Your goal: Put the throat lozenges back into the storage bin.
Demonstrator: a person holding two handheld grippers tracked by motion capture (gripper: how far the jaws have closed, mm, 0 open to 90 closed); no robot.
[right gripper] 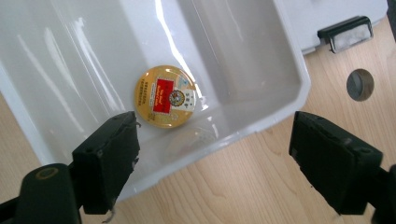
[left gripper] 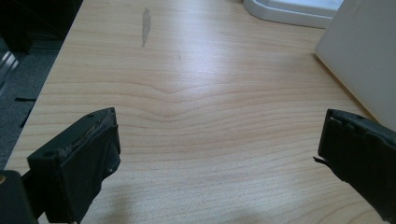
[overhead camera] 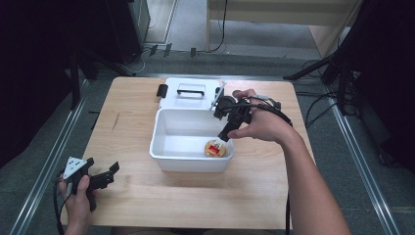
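A white plastic bin (overhead camera: pixel 169 157) stands mid-table, and its lid (overhead camera: pixel 191 91) with a black handle lies flat behind it. A round gold tin (overhead camera: pixel 217 148) with a red label rests on the bin floor in the near right corner, also seen as a gold tin (right gripper: pixel 166 96) in the right gripper view. My right gripper (overhead camera: pixel 226 132) hovers over the bin's right rim, open and empty, just above the tin. At the table's near left corner my left gripper (overhead camera: pixel 111 172) is held low over bare wood, open, with the bin's wall (left gripper: pixel 359 51) to its right.
The wooden table (overhead camera: pixel 132 122) has a dark scuff (left gripper: pixel 145 25) on its left part. Black latches sit on the lid (right gripper: pixel 345 30), and a round hole (right gripper: pixel 360 84) in the tabletop lies near the bin's corner. Metal rails and grey floor flank the table.
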